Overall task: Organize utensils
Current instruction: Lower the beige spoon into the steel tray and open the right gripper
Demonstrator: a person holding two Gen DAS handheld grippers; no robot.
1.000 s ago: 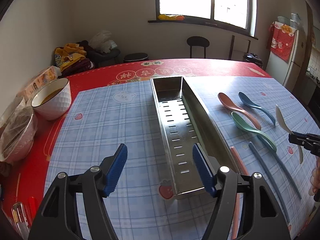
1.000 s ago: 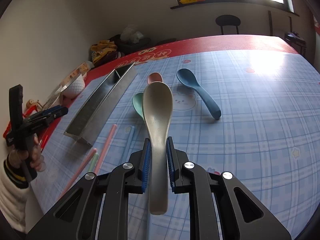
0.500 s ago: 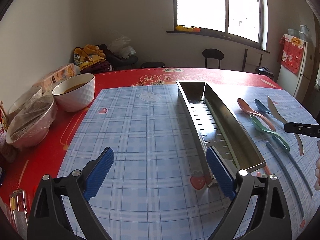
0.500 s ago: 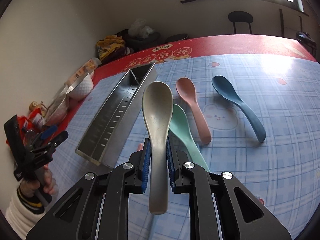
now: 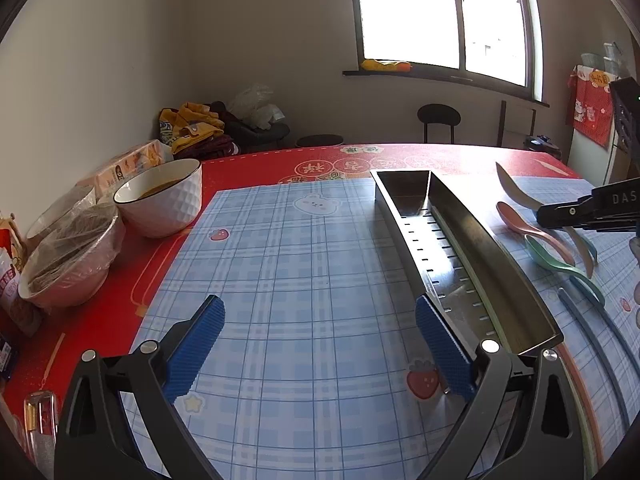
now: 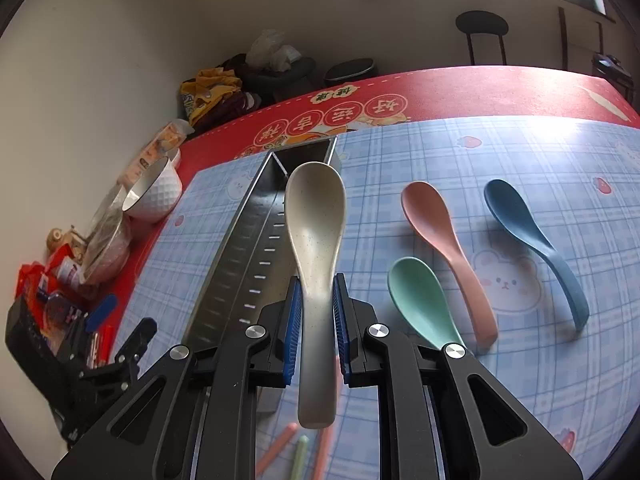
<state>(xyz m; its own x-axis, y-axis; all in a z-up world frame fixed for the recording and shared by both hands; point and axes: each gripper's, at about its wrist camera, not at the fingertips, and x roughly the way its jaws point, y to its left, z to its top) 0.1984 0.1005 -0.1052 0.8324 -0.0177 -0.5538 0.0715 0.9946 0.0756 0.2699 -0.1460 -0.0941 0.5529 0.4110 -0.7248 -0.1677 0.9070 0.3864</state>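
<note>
A long perforated steel tray (image 5: 492, 248) lies on the blue checked mat. My left gripper (image 5: 320, 308) stands open beside the tray's near end with nothing between its blue pads; its right pad is close to the tray's corner. My right gripper (image 6: 317, 292) is shut on the handle of a beige spoon (image 6: 316, 208), held in the air with its bowl over the tray (image 6: 240, 256). The same beige spoon (image 5: 510, 188) shows right of the tray in the left wrist view. Pink (image 6: 436, 224), green (image 6: 416, 292) and blue (image 6: 520, 216) spoons lie on the mat to the right.
A white bowl (image 5: 160, 200) and a film-covered bowl (image 5: 72, 256) stand on the red cloth at the left, with packets and clutter near the table's left edge. Several coloured chopsticks (image 6: 280, 444) lie under the right gripper, near the tray's front end.
The right gripper has carried the beige spoon leftward, from above the other spoons to above the tray. The left gripper's jaws have spread wider and it has shifted to the tray's left.
</note>
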